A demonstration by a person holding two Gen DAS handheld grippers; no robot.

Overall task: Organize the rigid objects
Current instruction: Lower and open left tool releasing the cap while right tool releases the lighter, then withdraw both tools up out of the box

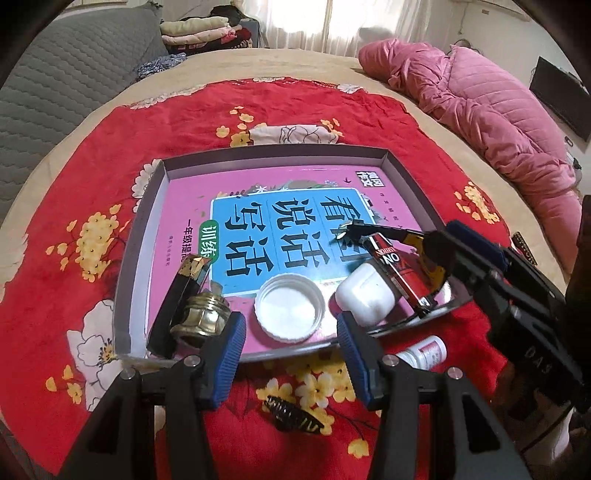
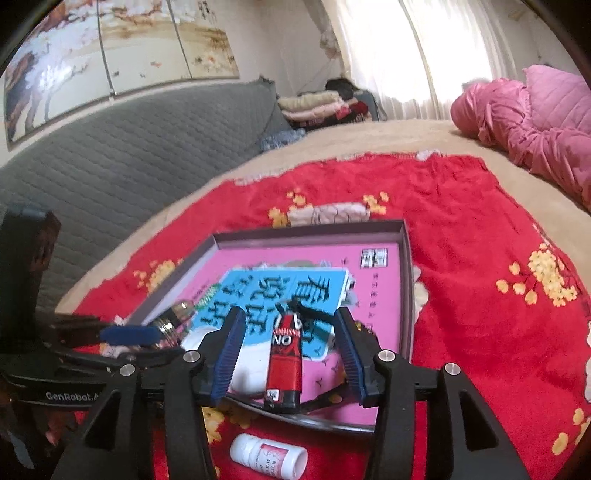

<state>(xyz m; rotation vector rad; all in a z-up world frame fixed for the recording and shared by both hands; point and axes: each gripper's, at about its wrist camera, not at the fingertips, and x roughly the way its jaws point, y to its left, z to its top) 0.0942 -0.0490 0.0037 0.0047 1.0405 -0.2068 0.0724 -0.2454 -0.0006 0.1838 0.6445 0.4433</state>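
A shallow grey box tray (image 1: 147, 236) with a pink and blue book cover as its floor lies on a red flowered cloth. In it are a brass fitting (image 1: 201, 314), a black and gold bar (image 1: 173, 295), a white lid (image 1: 290, 308), a white earbud case (image 1: 365, 295) and a red and black tool (image 1: 397, 266). My left gripper (image 1: 291, 358) is open at the tray's near edge, over the lid. My right gripper (image 2: 291, 354) is open around the red tool (image 2: 286, 365), which rests in the tray (image 2: 406, 280). A small white bottle (image 2: 267, 456) lies outside the tray.
A black and gold hair clip (image 1: 293, 413) lies on the red cloth (image 1: 74, 184) in front of the tray. A pink quilted jacket (image 1: 498, 110) lies at the far right. A grey quilted sofa back (image 2: 129, 147) and folded clothes (image 1: 207, 35) stand beyond.
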